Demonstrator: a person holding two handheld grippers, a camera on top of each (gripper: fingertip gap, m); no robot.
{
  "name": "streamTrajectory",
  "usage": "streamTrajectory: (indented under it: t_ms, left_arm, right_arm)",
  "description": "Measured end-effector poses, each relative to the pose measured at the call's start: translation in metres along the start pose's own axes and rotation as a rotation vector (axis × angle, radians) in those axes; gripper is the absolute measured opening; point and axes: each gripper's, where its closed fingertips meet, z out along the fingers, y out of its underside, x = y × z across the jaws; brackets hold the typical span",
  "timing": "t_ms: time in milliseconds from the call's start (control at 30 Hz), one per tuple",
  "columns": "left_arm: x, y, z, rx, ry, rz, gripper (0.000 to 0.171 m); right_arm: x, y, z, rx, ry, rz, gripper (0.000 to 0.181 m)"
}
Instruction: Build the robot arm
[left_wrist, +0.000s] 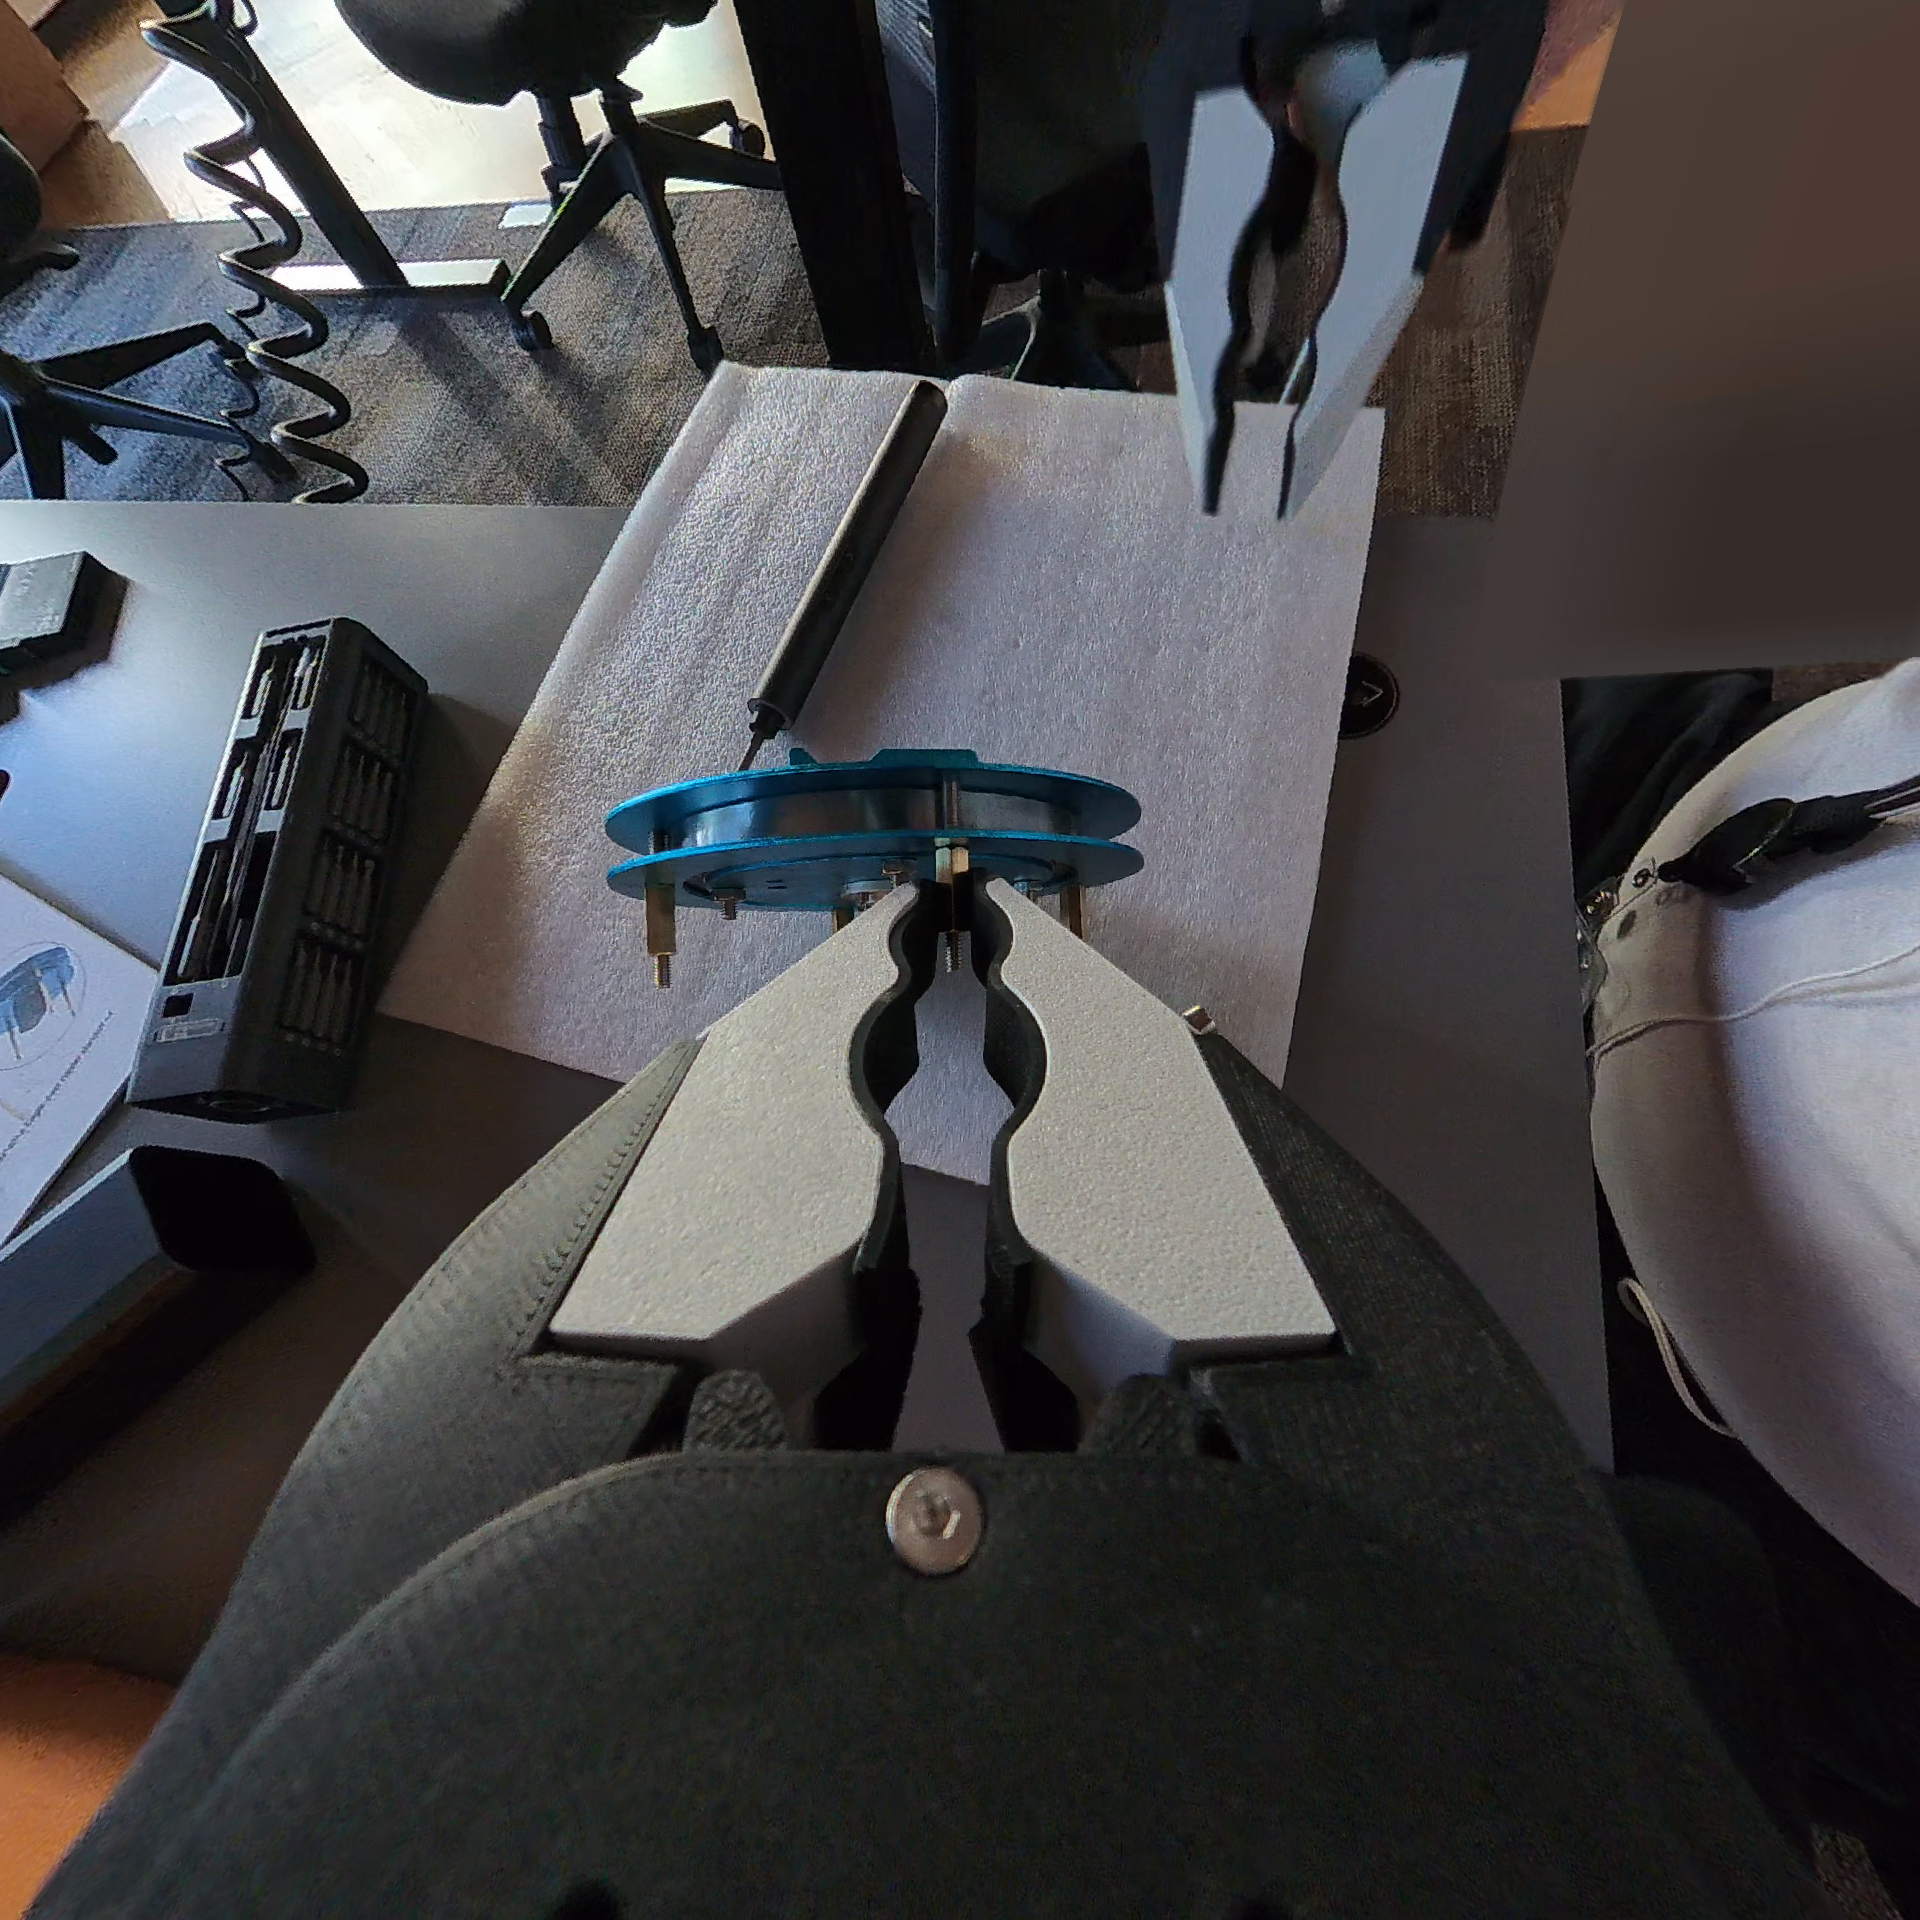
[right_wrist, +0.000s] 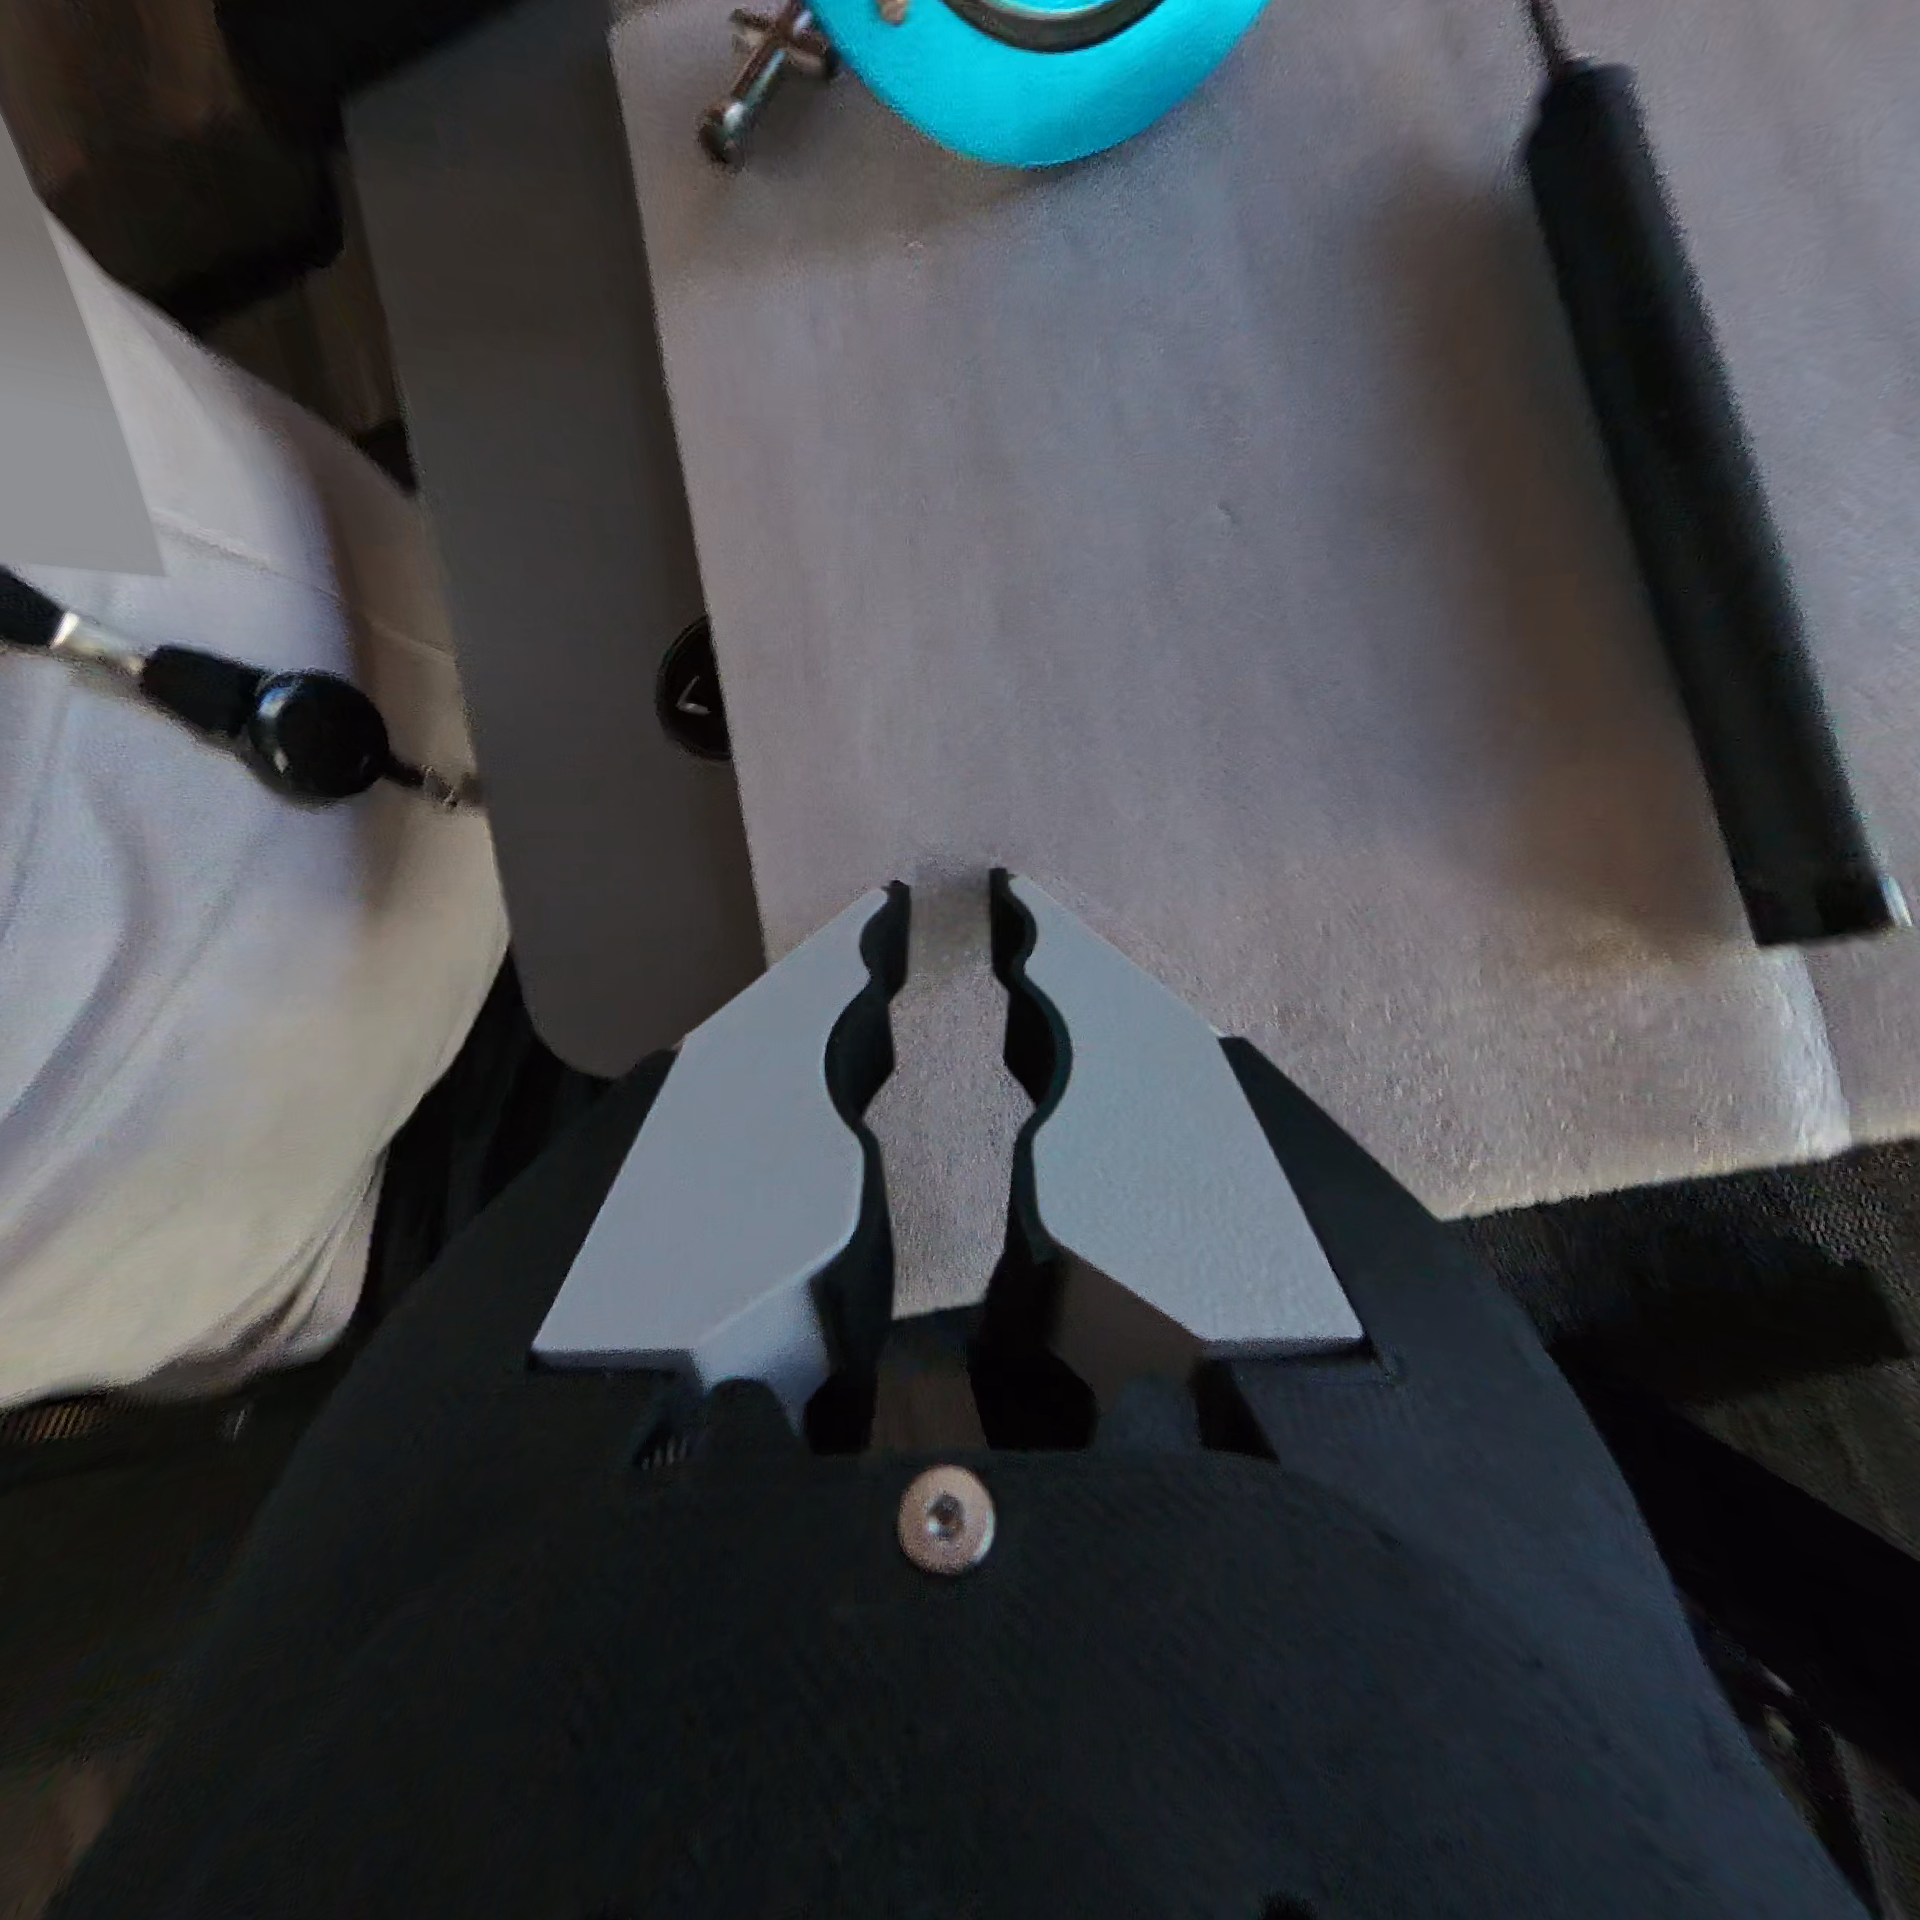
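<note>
left gripper (left_wrist: 952, 902) fingers pinching a brass standoff (left_wrist: 952, 883) under the blue disc assembly (left_wrist: 873, 821) | right gripper (right_wrist: 952, 883) fingers parted, empty, over white foam pad (right_wrist: 1195, 540) | black screwdriver (right_wrist: 1704, 520) off right

Black printed tongs (left_wrist: 948, 904) with grey wavy-edged fingers (left_wrist: 769, 1122), one silver screw (left_wrist: 932, 1522).

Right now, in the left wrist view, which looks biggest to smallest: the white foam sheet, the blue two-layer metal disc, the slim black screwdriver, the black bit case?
1. White foam sheet, clearly largest.
2. Blue two-layer metal disc and black bit case: look alike, so unranked.
3. Slim black screwdriver, long but thinnest.
</note>
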Motion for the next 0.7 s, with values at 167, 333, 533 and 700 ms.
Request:
streamTrajectory:
  t_ms: [167,333,533,700]
  left_arm:
    - [0.000,0.003,-0.001,-0.040,0.009,0.014,0.004]
    - [-0.001,0.003,-0.001,-0.032,0.030,-0.029,0.004]
    - [0.000,0.002,0.000,-0.084,-0.003,-0.014,0.004]
    - [-0.004,0.004,-0.001,-0.109,-0.029,-0.022,0.005]
  right_arm:
    - [0.028,-0.022,-0.119,0.499,0.319,0.149,0.000]
    - [0.014,0.069,-0.226,0.590,0.858,0.127,0.017]
    - [-0.006,0.242,-0.151,0.400,0.720,0.547,0.034]
    - [0.011,0.339,-0.065,0.116,0.585,0.670,0.036]
